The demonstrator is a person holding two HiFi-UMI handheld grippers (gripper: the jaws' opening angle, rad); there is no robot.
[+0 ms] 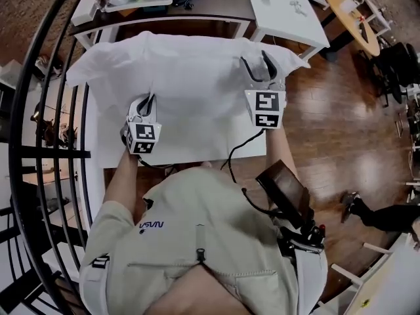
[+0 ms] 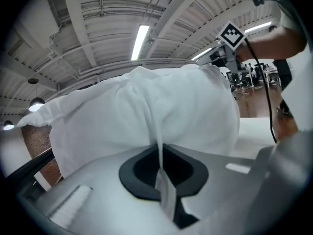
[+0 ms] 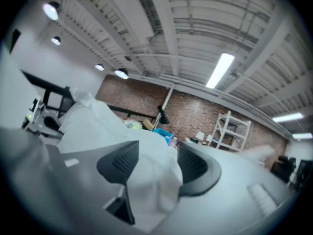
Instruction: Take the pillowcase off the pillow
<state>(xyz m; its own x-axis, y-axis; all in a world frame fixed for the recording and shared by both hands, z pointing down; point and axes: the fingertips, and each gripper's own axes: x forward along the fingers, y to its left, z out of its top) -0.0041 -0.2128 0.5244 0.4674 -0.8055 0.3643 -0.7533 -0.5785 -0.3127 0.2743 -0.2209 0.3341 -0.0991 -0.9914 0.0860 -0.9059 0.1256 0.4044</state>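
One pillowcase (image 1: 190, 77): left claw (image 2: 160, 153) clamped on it, right claw (image 3: 155, 163) open around it

The left gripper (image 2: 162, 176) clamps a thin fold of the puffy white fabric pillowcase (image 2: 146, 111) — its bulk billowing just beyond.

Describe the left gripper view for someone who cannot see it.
The left gripper is shut on a thin fold of the white pillowcase, which swells into a big mound ahead. Behind its right side shows the right gripper, under a strip-lit ceiling.
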